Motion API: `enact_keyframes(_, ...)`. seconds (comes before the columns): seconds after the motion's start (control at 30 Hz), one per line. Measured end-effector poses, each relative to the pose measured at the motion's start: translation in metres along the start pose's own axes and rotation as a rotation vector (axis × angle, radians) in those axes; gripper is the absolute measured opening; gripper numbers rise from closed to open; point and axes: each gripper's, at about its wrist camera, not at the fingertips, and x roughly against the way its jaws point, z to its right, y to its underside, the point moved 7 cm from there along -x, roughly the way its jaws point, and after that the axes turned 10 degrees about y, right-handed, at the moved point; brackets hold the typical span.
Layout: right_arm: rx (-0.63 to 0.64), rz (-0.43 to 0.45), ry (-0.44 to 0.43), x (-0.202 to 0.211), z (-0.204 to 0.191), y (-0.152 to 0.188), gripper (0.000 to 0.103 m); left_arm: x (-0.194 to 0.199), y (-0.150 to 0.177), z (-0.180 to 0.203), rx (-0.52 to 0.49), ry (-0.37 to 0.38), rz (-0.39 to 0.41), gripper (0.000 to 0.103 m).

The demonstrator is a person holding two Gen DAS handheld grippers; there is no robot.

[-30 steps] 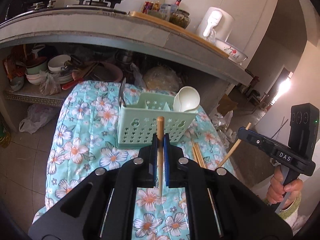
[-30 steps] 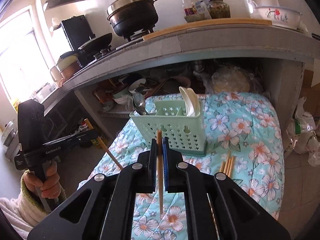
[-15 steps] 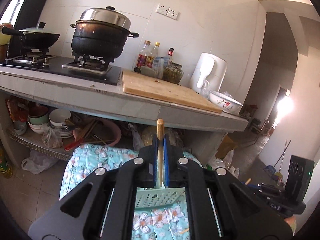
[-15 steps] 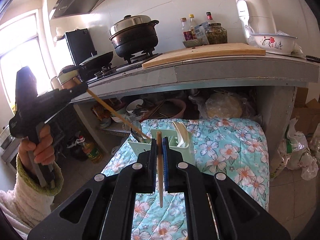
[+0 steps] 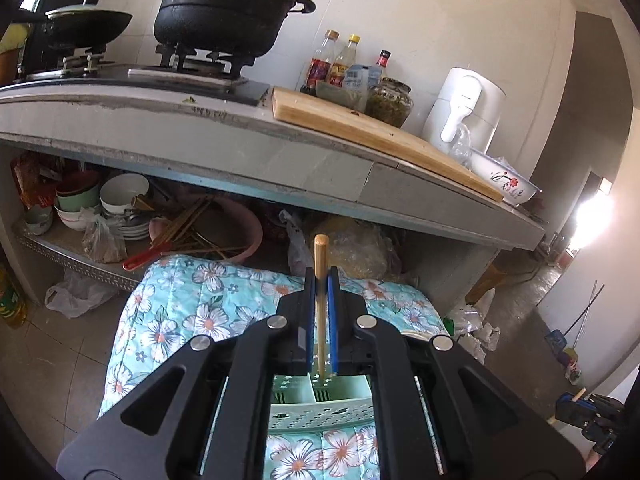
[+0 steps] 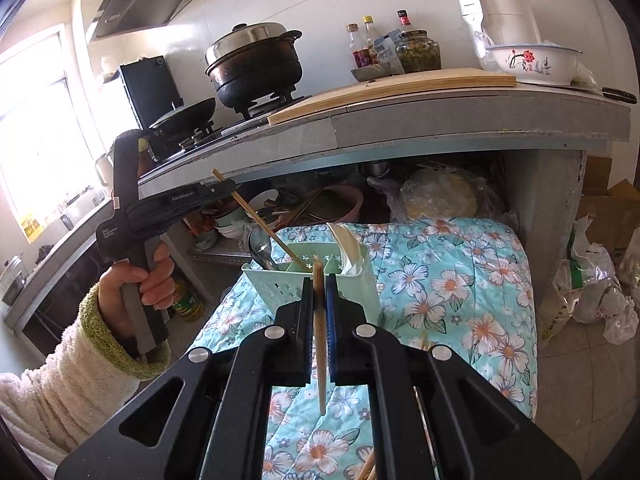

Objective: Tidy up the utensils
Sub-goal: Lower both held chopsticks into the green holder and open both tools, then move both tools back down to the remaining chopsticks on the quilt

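A pale green slotted basket stands on the floral cloth, holding a metal spoon and a white spoon. My left gripper is shut on a wooden chopstick. In the right wrist view this left gripper hangs above the basket's left side, and its slanted chopstick dips its lower tip into a middle compartment. My right gripper is shut on a second chopstick, just short of the basket's near wall. Loose chopsticks lie on the cloth.
Behind the table runs a grey counter with a black pot, a cutting board, bottles and a white kettle. The shelf below holds bowls. Plastic bags lie on the floor at right.
My left gripper has risen and moved over the basket, and its chopstick tip now reaches into a compartment. My right gripper has lifted slightly and come closer to the basket, still holding its chopstick.
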Motion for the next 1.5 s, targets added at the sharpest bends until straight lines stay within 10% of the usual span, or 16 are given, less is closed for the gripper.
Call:
enact_keyframes(0.33, 0.000, -0.021, -0.004, -0.011, -0.003, 0.002, 0.006, -0.017, 0.030, -0.010, 0.015, 0.016, -0.096, 0.006)
enact_keyframes(0.9, 0.066, 0.174, -0.017, 0.010, -0.037, -0.099, 0.006, 0.059, 0.053, -0.017, 0.042, 0.017, 0.022, 0.059)
enact_keyframes(1.5, 0.160, 0.154, 0.095, -0.095, -0.077, -0.140, 0.006, 0.102, 0.143, -0.063, 0.073, -0.076, -0.042, 0.077)
